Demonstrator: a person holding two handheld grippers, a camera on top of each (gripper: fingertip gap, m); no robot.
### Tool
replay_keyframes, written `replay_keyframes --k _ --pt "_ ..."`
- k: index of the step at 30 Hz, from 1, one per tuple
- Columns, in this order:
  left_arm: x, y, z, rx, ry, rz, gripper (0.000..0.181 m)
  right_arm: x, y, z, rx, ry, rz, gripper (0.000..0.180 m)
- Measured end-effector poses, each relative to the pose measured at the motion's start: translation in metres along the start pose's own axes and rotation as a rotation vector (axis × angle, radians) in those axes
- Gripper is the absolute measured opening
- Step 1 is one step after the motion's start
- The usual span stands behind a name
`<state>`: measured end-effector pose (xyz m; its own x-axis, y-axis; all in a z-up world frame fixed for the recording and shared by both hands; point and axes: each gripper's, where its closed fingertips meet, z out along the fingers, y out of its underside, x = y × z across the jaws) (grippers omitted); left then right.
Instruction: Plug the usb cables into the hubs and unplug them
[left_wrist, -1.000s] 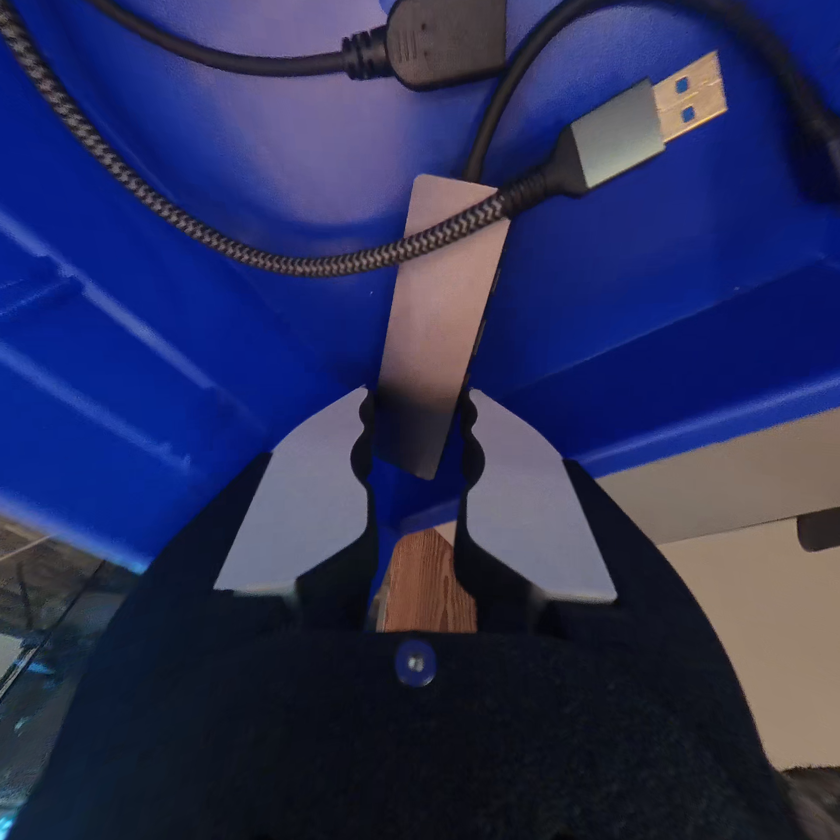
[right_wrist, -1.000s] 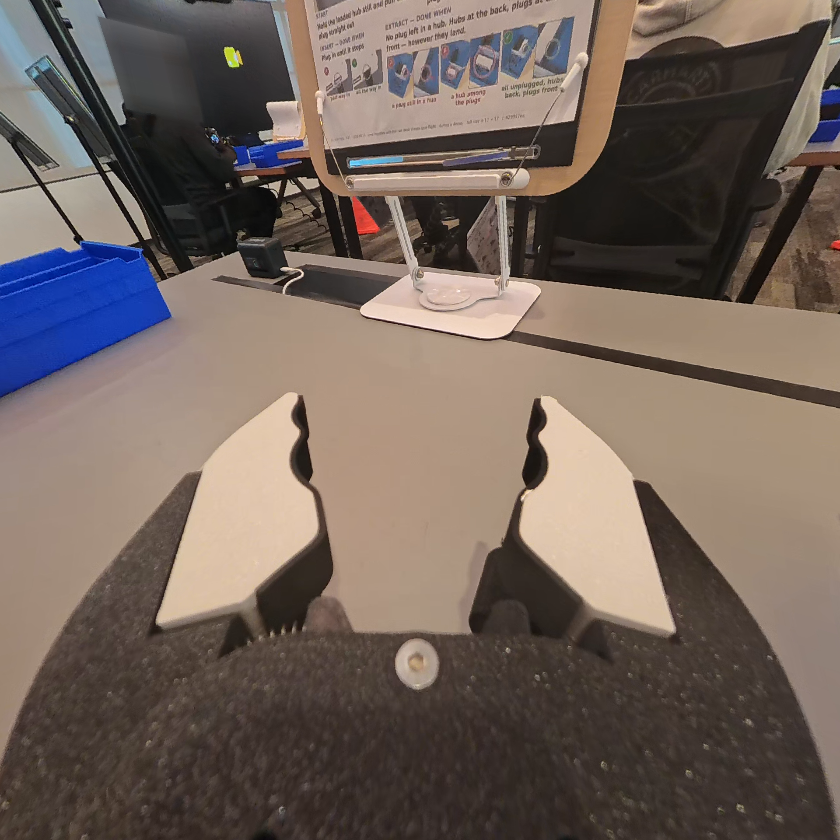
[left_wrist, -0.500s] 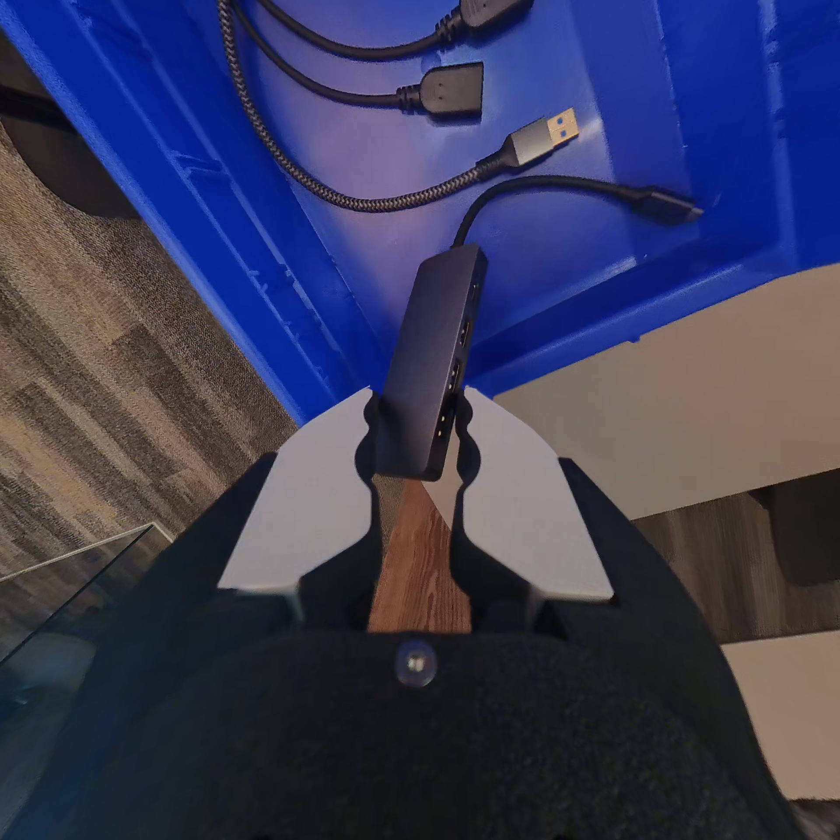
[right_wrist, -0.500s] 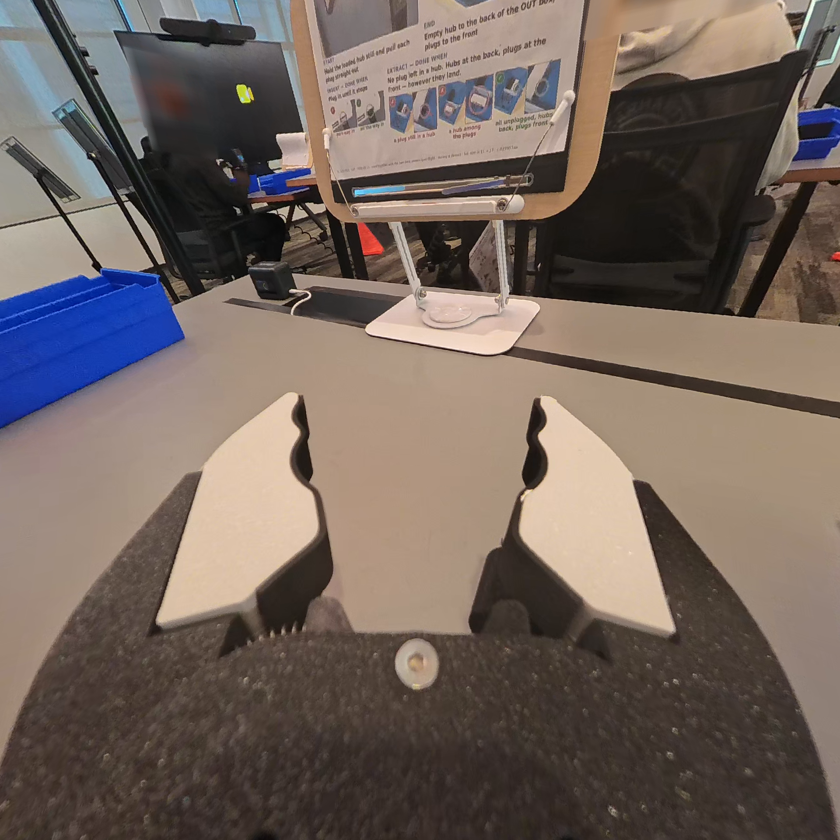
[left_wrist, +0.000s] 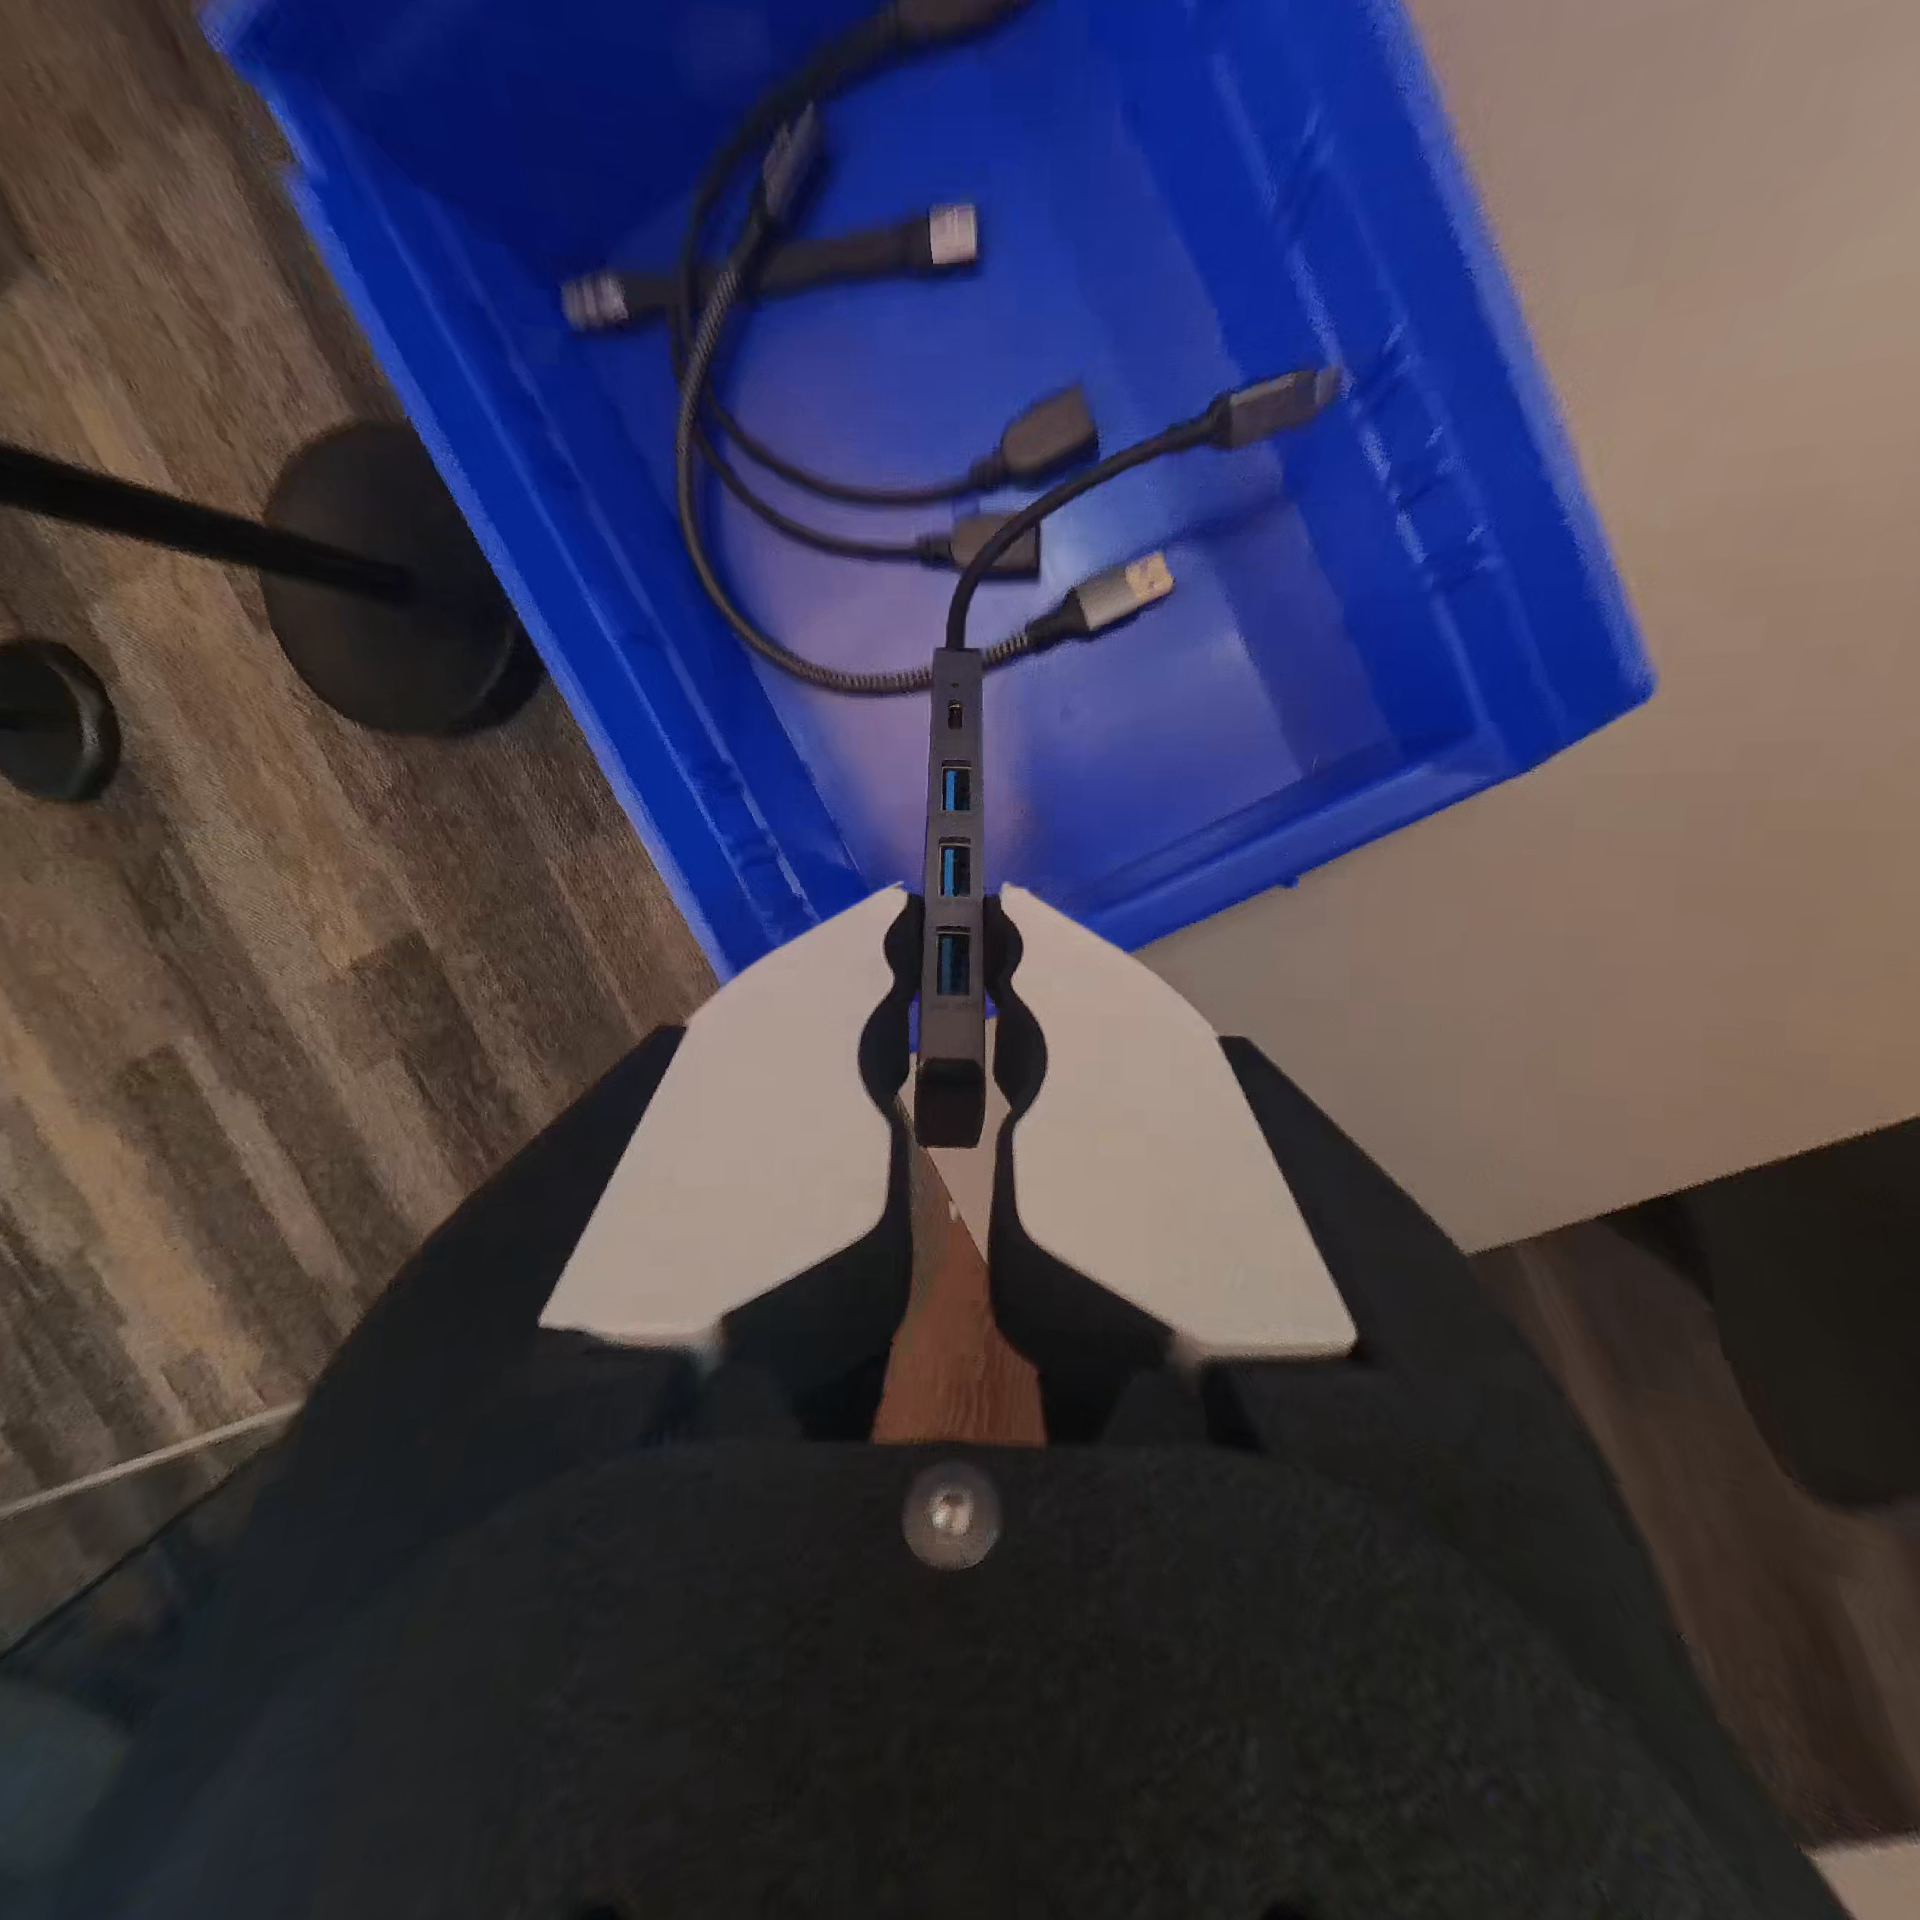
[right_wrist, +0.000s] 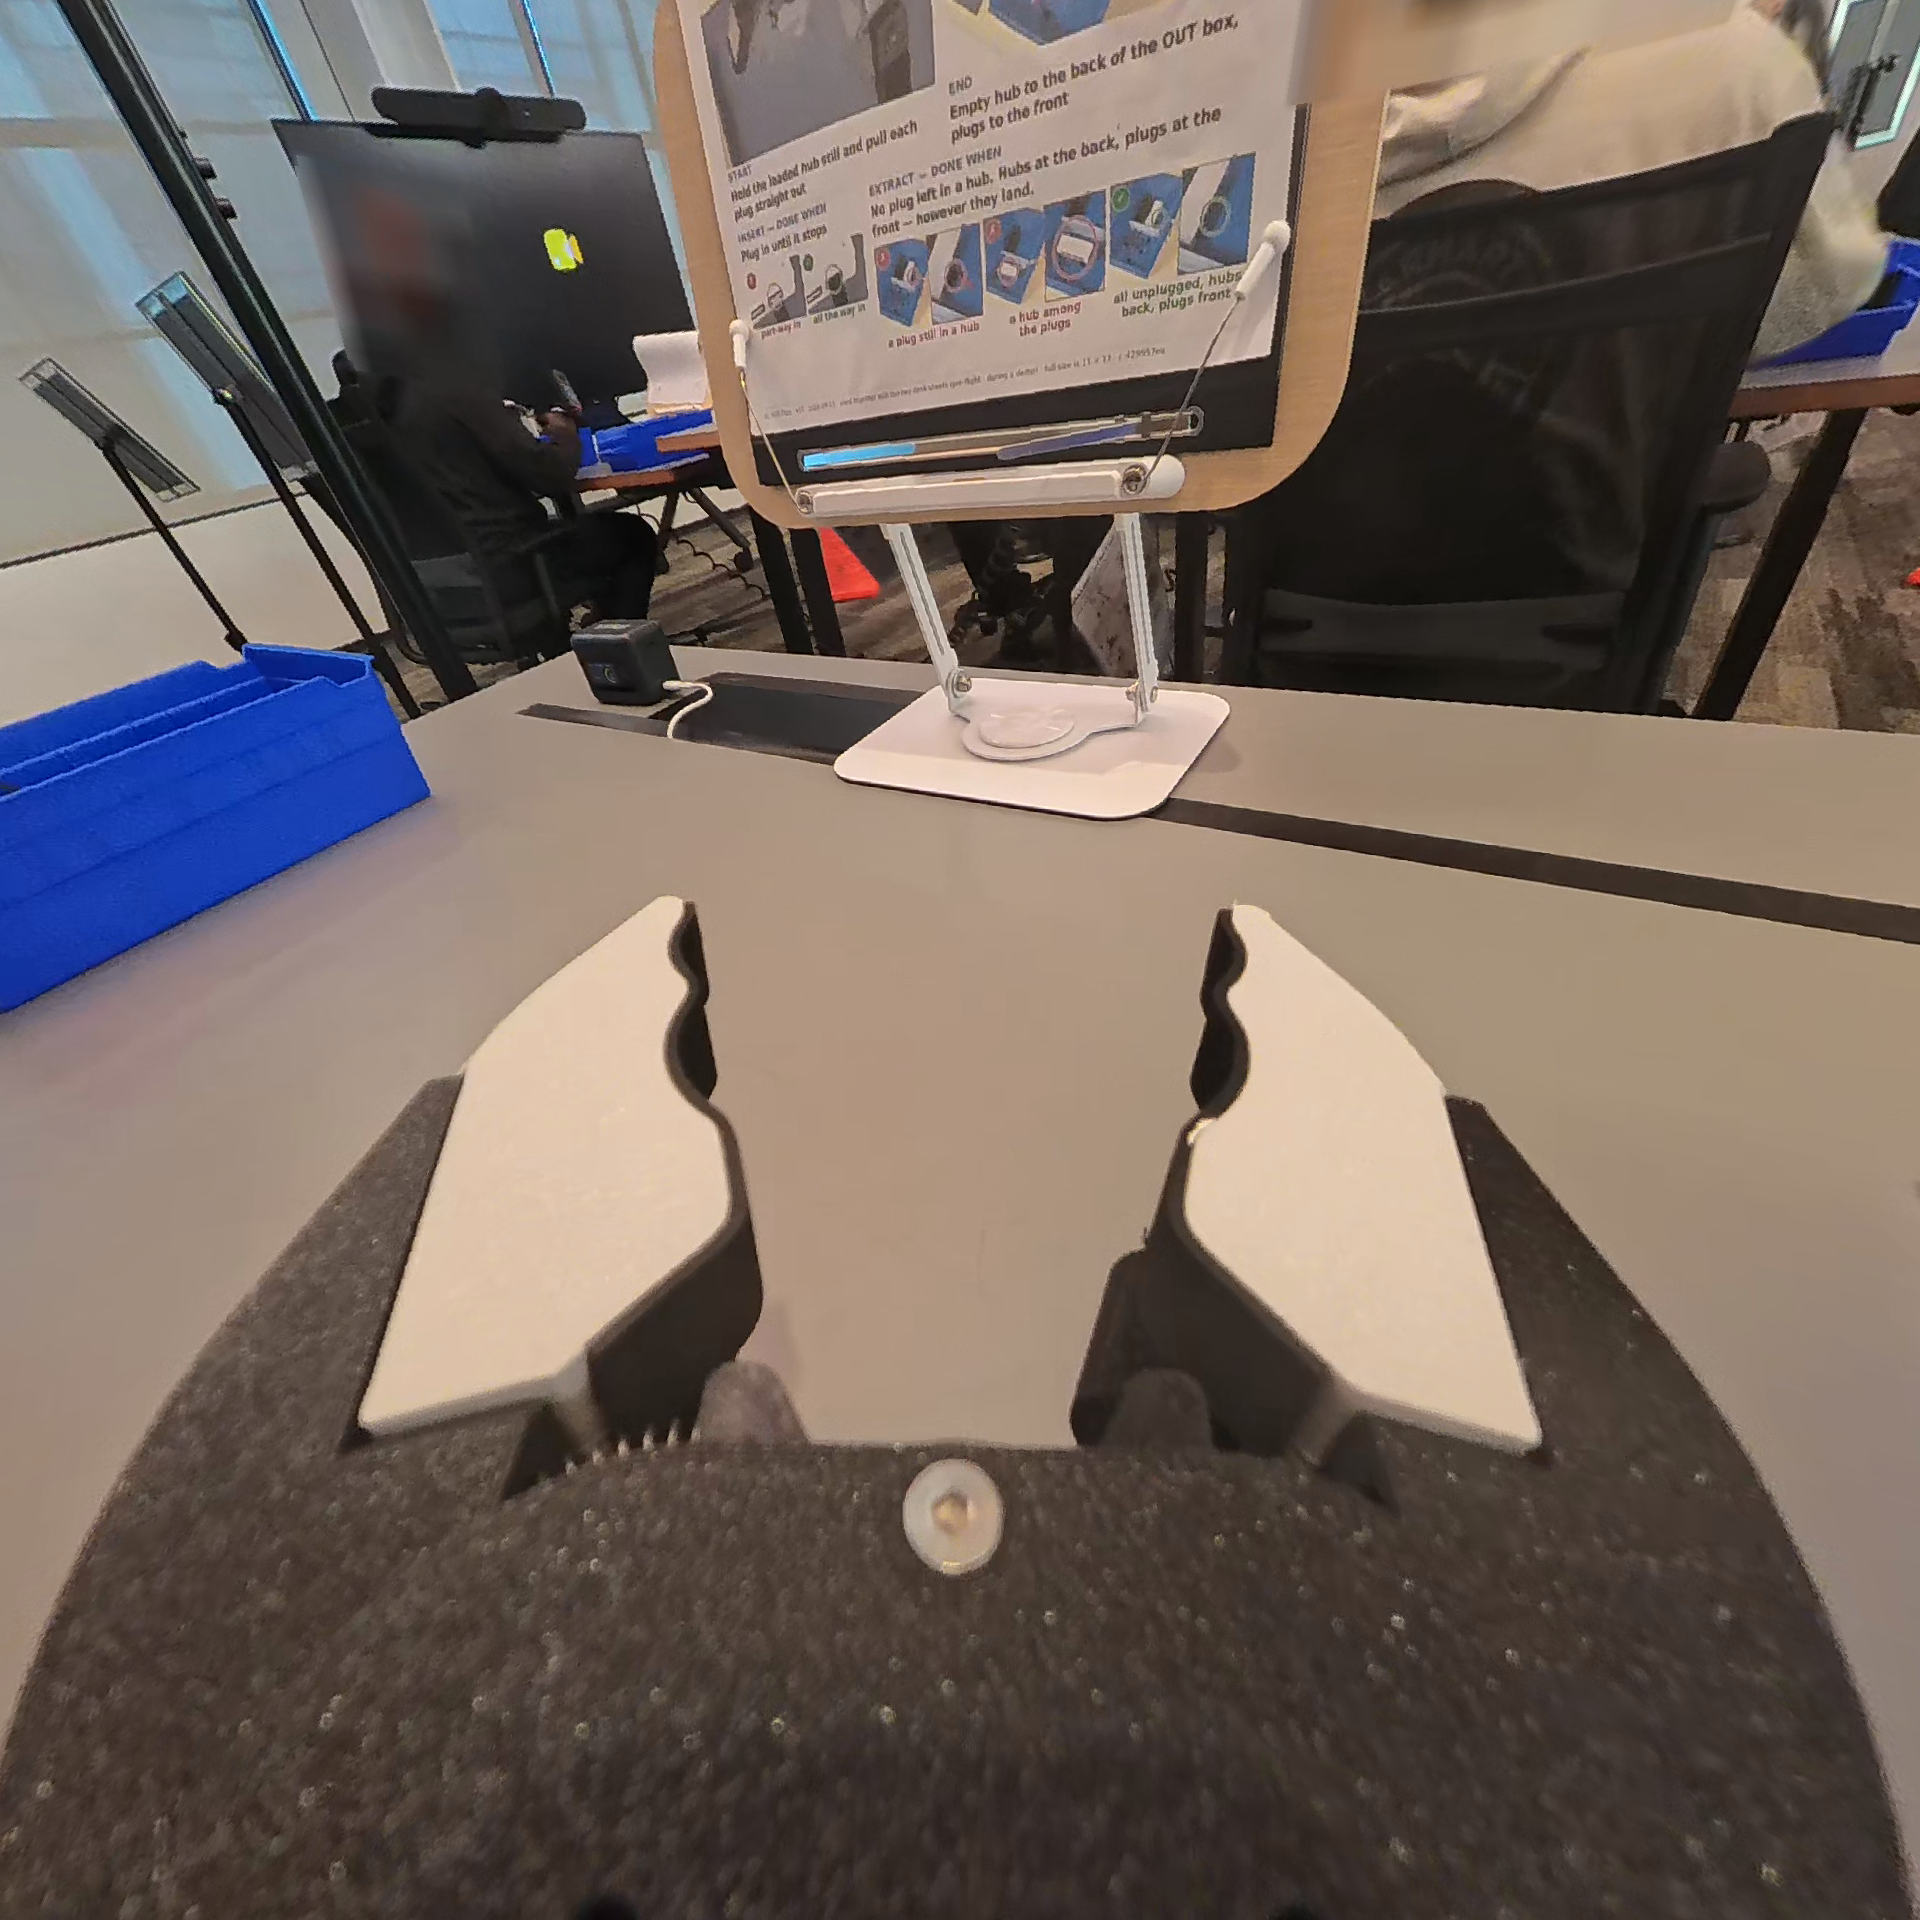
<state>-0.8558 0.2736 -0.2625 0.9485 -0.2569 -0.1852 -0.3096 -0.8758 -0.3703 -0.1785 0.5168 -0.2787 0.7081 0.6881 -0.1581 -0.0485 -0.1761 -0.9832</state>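
Observation:
My left gripper (left_wrist: 952, 914) is shut on a slim dark grey USB hub (left_wrist: 954, 831). It holds the hub by its near end, edge-on, with three blue ports facing me, high above the blue bin (left_wrist: 1434, 582). The hub's own short black cable (left_wrist: 1091, 488) trails from its far end. Several loose USB cables lie on the bin floor, among them a braided one with a grey plug (left_wrist: 1117, 594). My right gripper (right_wrist: 956, 935) is open and empty over the grey table (right_wrist: 935, 862). The blue bin also shows at the left of the right wrist view (right_wrist: 187, 790).
A white stand (right_wrist: 1039, 748) holding an instruction sheet stands at the back of the table, beside a small black device (right_wrist: 623, 665) with a white lead. Black chairs and a seated person are beyond. Under the left gripper are the table edge, wood floor and a black round base (left_wrist: 384, 592). Tip to tip, the grippers are about 75 centimetres apart.
My left gripper closed tighter on the hub and lifted it up out of the bin; the hub turned edge-on, ports toward me. The right gripper stayed open and rose slightly.

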Motion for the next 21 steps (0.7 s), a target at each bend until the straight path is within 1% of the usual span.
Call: replay_keyframes --k 5,7,10,12,14,16,19,21 --pt "-0.001 -0.056 -0.047 0.144 -0.125 0.065 0.01 -0.001 0.003 0.002 -0.014 -0.001 -0.005 0.091" --pt "0.002 -0.083 -0.07 0.23 -0.162 0.087 0.01 -0.001 0.004 0.003 -0.017 -0.002 -0.007 0.091" --pt "0.027 -0.133 -0.099 0.384 -0.192 0.151 0.01 -0.001 0.005 0.003 -0.02 -0.002 -0.009 0.091" --pt "0.055 -0.166 -0.102 0.458 -0.203 0.22 0.01 -0.001 0.005 0.004 -0.022 -0.002 -0.012 0.091" --pt "0.092 -0.198 -0.091 0.514 -0.206 0.312 0.01 -0.002 0.005 0.004 -0.022 0.001 -0.019 0.091" --pt "0.137 -0.228 -0.07 0.584 -0.175 0.4 0.01 -0.002 0.004 0.003 -0.018 0.002 -0.025 0.091" --pt "0.207 -0.267 -0.02 0.664 -0.093 0.504 0.01 -0.001 0.003 0.002 -0.011 0.005 -0.033 0.091" --pt "0.251 -0.284 0.02 0.684 -0.018 0.558 0.01 0.002 0.002 0.001 -0.008 0.011 -0.041 0.091"
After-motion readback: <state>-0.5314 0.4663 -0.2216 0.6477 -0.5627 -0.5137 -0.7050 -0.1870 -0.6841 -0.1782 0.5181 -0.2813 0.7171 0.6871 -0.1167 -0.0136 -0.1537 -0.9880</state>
